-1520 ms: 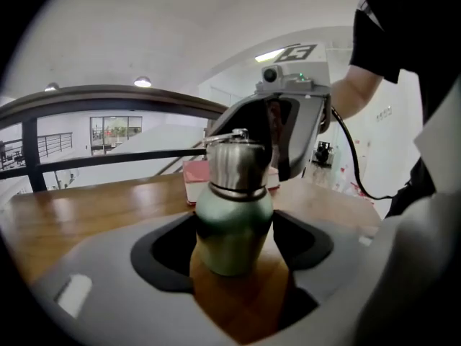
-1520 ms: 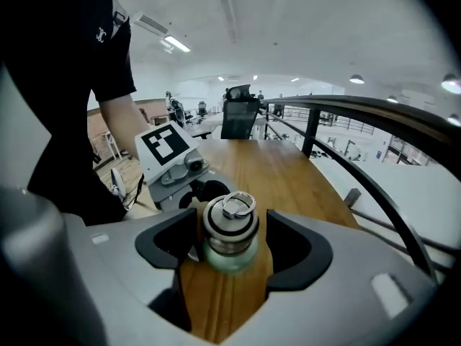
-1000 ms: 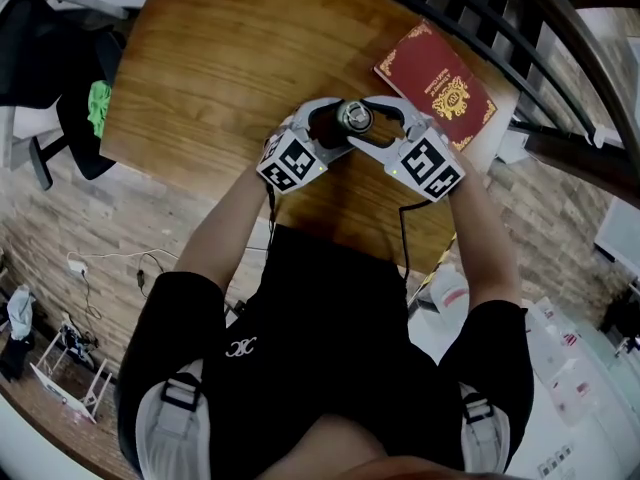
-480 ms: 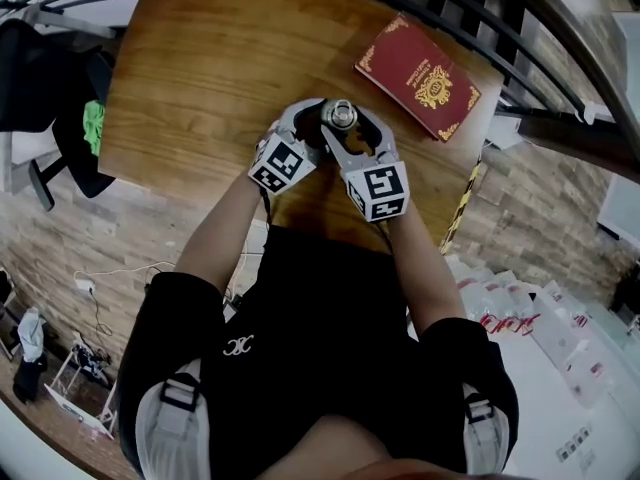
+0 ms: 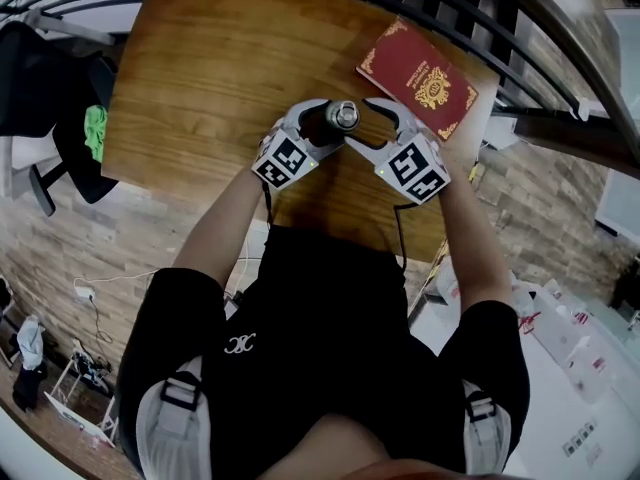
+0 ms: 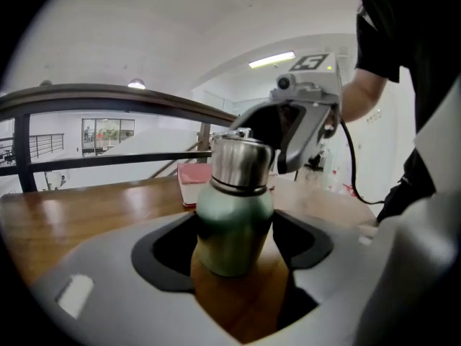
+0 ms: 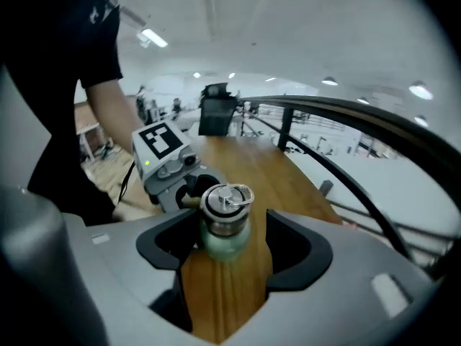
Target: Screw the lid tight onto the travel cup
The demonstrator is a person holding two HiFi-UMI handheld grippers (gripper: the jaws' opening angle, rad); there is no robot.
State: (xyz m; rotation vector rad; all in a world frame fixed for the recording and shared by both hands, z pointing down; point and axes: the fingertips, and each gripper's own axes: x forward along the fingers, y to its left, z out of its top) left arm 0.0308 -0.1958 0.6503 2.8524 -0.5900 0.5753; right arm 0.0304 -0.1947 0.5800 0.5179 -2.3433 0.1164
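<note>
Grip first: left tongs [image 6: 234,254] seem clamped on the cup [image 6: 234,222], right tongs [image 7: 232,249] stand apart round the lid [image 7: 225,206], so shut them squarely on it before twisting.

1. Both forearms, left [image 5: 225,223] and right [image 5: 470,238], reached forward and angled inward, so the grippers met tip to tip.
2. The left gripper [image 5: 322,123] had its jaws pressed against both sides of the travel cup [image 6: 234,225].
3. The right gripper [image 5: 358,121] had its jaws apart around the lid [image 7: 225,202], with a gap showing on one side.
</note>
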